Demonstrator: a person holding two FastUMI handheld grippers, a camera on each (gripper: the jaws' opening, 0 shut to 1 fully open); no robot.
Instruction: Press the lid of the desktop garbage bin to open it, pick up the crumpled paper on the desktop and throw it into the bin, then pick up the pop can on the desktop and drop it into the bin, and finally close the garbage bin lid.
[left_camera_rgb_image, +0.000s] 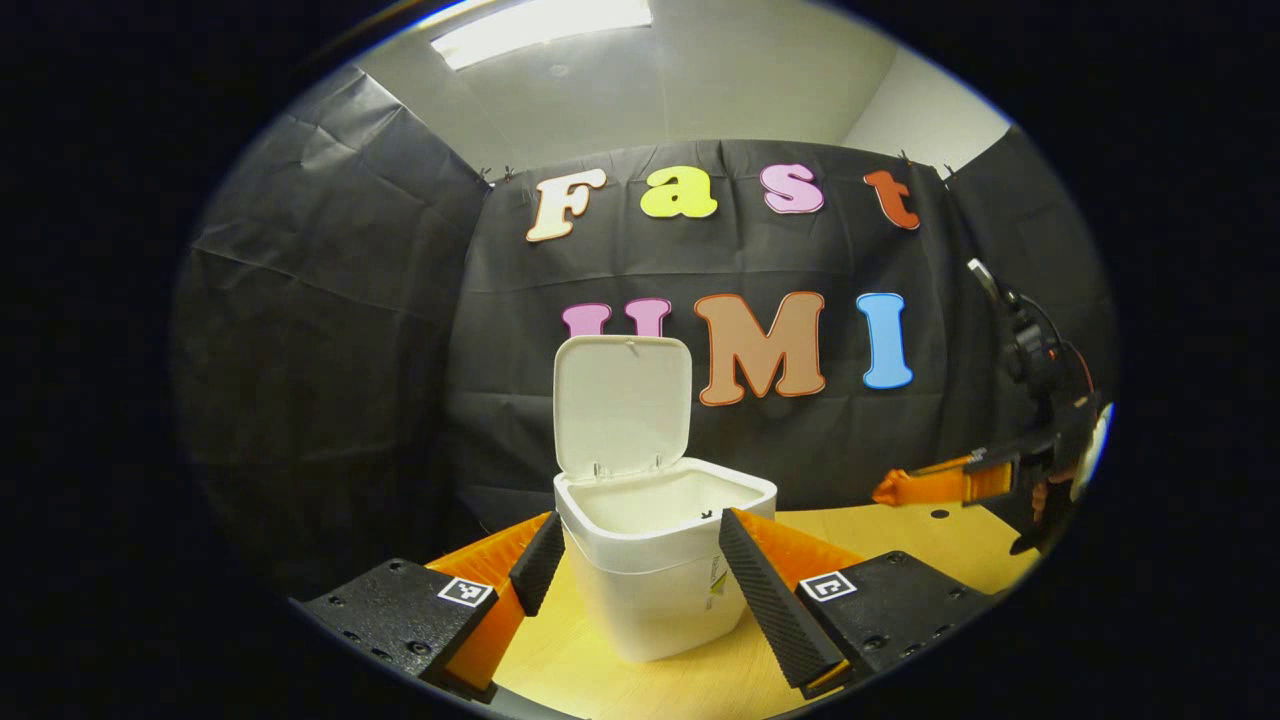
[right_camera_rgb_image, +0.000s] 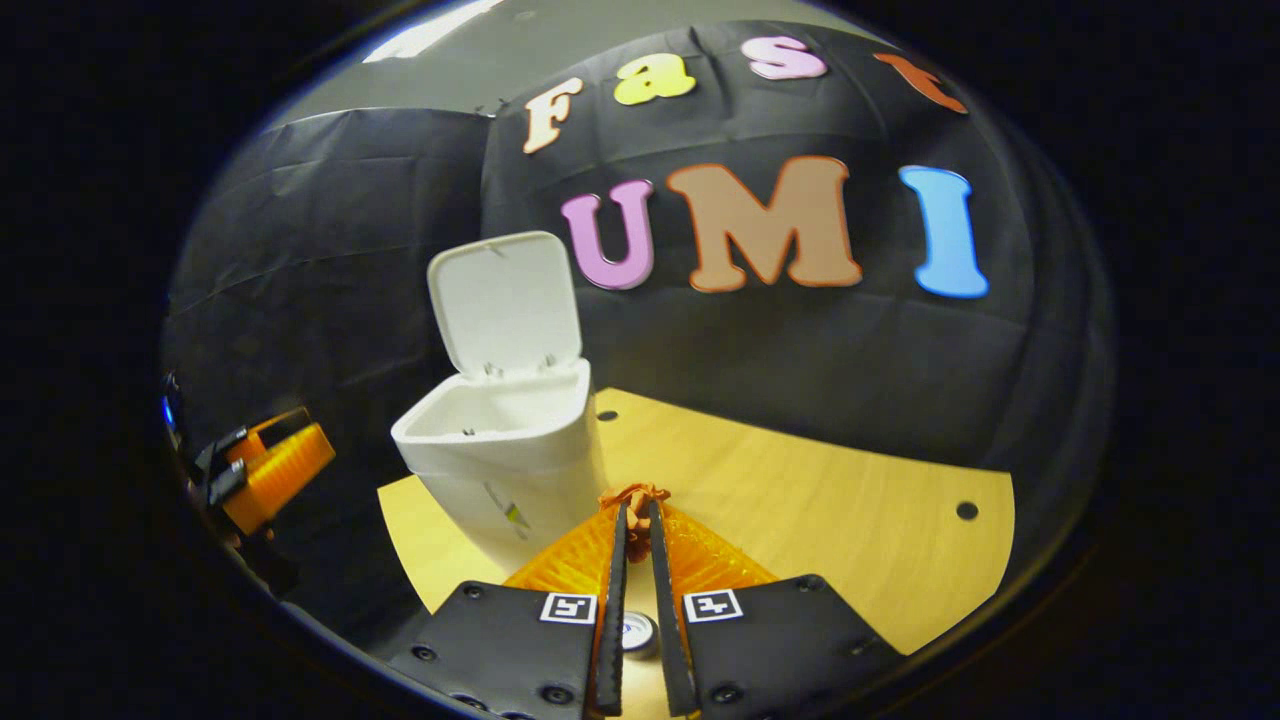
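The white bin (left_camera_rgb_image: 650, 600) stands on the wooden table with its lid (left_camera_rgb_image: 622, 405) swung upright. My left gripper (left_camera_rgb_image: 637, 520) is open, its fingers flanking the bin's front rim without touching it. In the right gripper view the bin (right_camera_rgb_image: 510, 450) sits to the left, lid (right_camera_rgb_image: 505, 300) up. My right gripper (right_camera_rgb_image: 634, 510) is shut on a small crumpled paper (right_camera_rgb_image: 632, 495) at its fingertips, held above the table just right of the bin. The pop can's round top (right_camera_rgb_image: 637, 632) shows on the table below, between the finger bases. The right gripper (left_camera_rgb_image: 890, 490) also appears far right in the left gripper view.
The light wooden table (right_camera_rgb_image: 800, 500) has small holes and open surface to the right of the bin. Black cloth walls close in behind and on both sides. The left gripper (right_camera_rgb_image: 270, 465) hovers at the left edge, off the table's corner.
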